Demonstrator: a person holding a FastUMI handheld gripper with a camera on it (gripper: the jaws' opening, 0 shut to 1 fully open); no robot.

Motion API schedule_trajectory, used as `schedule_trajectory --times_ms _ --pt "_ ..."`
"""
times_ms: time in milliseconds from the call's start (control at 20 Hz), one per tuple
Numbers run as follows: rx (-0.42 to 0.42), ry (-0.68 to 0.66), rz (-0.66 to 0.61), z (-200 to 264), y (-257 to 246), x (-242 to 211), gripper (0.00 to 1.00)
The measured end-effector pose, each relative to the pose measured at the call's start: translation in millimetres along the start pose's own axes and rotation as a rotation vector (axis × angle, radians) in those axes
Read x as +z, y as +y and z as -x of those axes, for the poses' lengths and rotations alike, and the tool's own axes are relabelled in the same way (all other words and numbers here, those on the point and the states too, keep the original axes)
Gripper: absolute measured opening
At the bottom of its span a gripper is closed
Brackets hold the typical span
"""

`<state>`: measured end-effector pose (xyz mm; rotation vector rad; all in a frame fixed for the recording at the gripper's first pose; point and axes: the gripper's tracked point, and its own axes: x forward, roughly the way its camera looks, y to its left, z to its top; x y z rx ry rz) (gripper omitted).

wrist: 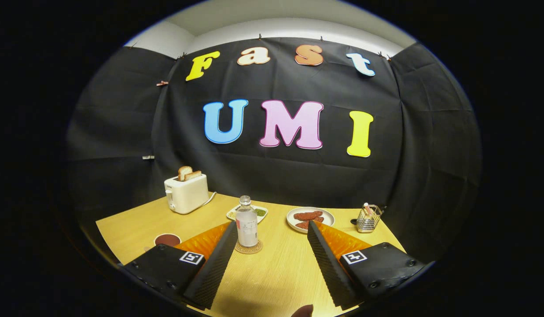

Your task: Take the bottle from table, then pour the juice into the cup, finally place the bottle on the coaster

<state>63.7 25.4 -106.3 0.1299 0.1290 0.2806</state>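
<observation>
the clear bottle point(247, 223) stands up on the round coaster point(248, 248). the gripper point(272, 229) has its jaws wide apart, holding nothing.

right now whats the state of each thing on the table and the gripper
bottle: upright on the coaster, cap off
gripper: open, fingers apart, bottle just beside the left fingertip, untouched
cup: on the table, holds dark liquid
toaster: two slices sticking up
round plate: holds reddish pieces
wire holder: upright, something inside
</observation>
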Motion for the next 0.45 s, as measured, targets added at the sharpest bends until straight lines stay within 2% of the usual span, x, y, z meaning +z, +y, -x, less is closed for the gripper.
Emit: schedule_trajectory --times_ms 150,450 --pt "0.022 -0.021 0.044 4 -9 7 0.97" --pt "0.036 -0.037 0.035 6 -29 13 0.97"
